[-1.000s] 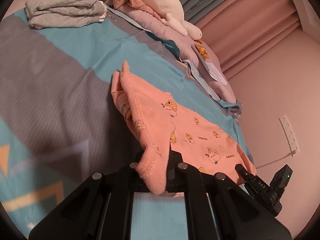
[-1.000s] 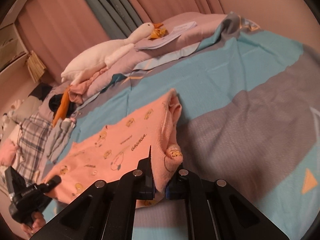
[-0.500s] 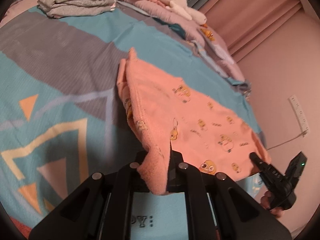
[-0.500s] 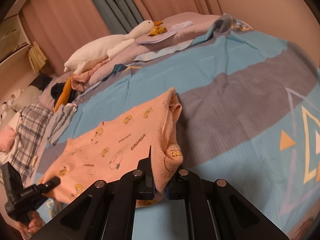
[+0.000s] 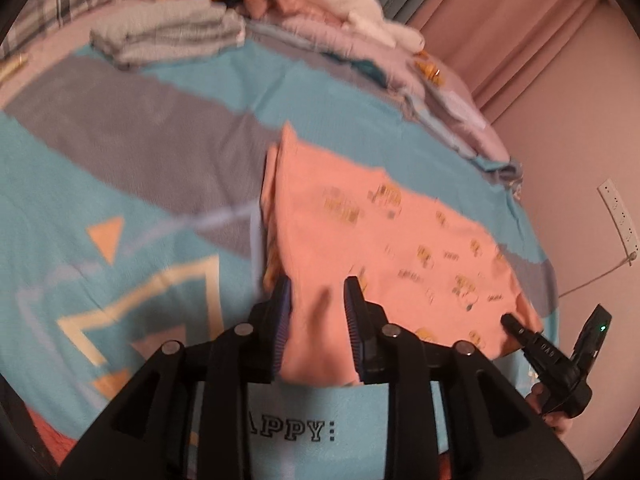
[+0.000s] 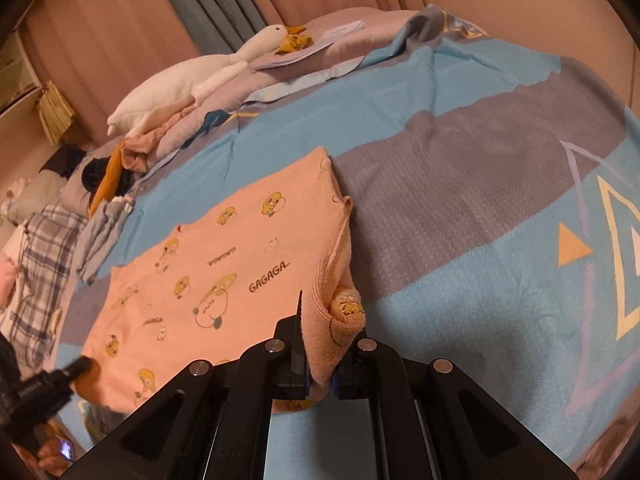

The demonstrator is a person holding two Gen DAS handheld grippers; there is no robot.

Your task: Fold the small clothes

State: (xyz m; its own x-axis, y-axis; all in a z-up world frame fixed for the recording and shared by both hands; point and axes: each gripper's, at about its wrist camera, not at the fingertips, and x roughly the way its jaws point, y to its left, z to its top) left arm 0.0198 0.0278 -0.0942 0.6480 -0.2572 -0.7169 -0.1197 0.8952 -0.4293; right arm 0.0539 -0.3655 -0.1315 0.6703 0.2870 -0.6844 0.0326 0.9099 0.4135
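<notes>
On the blue and grey bedspread (image 6: 460, 160) lies a small peach garment (image 6: 224, 264) printed with yellow cartoon figures, spread mostly flat with one edge already doubled over along its length. It looks like light, soft knit cotton: it will sag and drape from wherever it is pinched, cling a little to the bedspread, and crease easily, so nothing about it is fragile or slippery. The best hold is on the thick folded edge or a hemmed corner, where several layers bunch together and give the pads something to bite.

The right gripper (image 6: 320, 376) does just that: its fingers are closed on a rolled wad of the folded edge at the near corner, the cloth bulging up between them. It comes in low and nearly level with the bed, pointing along the fold.

The left gripper (image 5: 316, 328) sits at the opposite near corner, angled slightly down, with its fingers spread apart and the peach cloth lying between them. That view is smeared by motion blur, so whether the pads touch the fabric is hard to say, but they do not appear to pinch it.

A folded grey stack (image 5: 172, 34) and a white plush goose (image 6: 188, 88) rest well apart, near the pillows.
</notes>
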